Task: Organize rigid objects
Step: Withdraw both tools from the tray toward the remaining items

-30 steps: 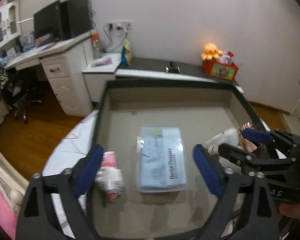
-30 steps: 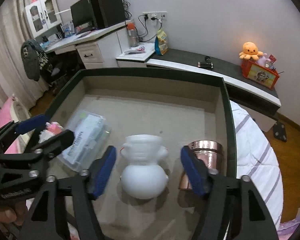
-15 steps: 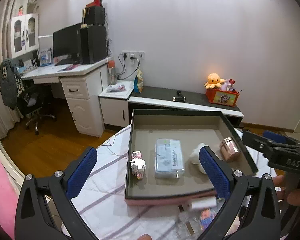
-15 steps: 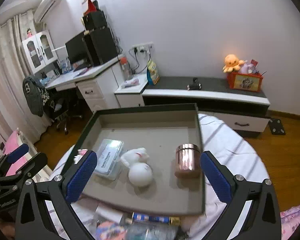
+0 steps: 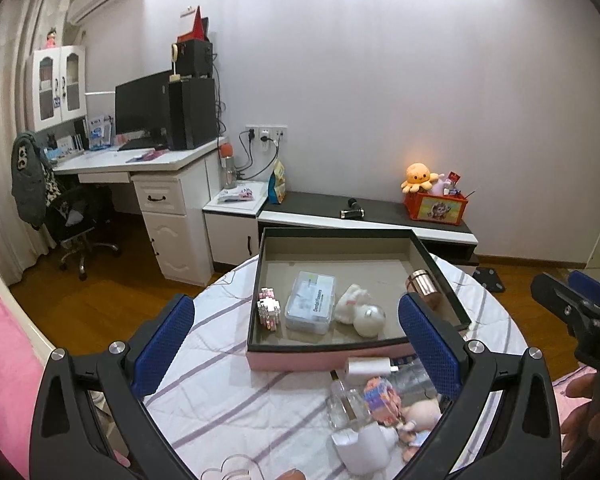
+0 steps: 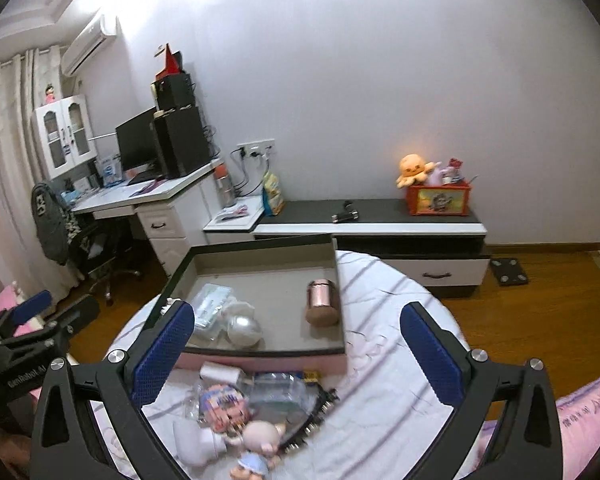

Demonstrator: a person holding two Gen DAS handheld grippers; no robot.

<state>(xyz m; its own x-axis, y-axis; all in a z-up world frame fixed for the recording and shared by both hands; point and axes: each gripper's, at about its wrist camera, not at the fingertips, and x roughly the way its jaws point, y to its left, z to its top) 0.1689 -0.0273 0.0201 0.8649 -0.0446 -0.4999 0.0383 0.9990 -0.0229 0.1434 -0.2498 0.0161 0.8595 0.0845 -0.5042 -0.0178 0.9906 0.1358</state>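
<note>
A dark-rimmed tray with a pink front wall (image 5: 328,358) rests on the round striped table. It holds a pink-and-white block figure (image 5: 269,309), a clear box of dental flossers (image 5: 311,302), a white vase (image 5: 360,310) on its side and a copper cup (image 5: 423,288). My left gripper (image 5: 296,340) hovers open and empty, back from the tray's front. The right gripper (image 6: 296,350) is also open and empty, above a heap of loose things. From the right wrist view the copper cup (image 6: 322,304) and the vase (image 6: 242,326) lie well ahead of its fingers.
Before the tray lies a heap: a white charger (image 5: 368,367), a glass bottle (image 5: 346,402), doll figures (image 6: 224,400), a clear plastic bottle (image 6: 278,392) and a white cup (image 5: 364,450). A desk, a chair and a low cabinet stand behind. Pink bedding borders the table.
Both grippers have drawn back and up out of the tray. The right jaws widened away from the white vase, which stays in the tray. The heap in front has come into view.
</note>
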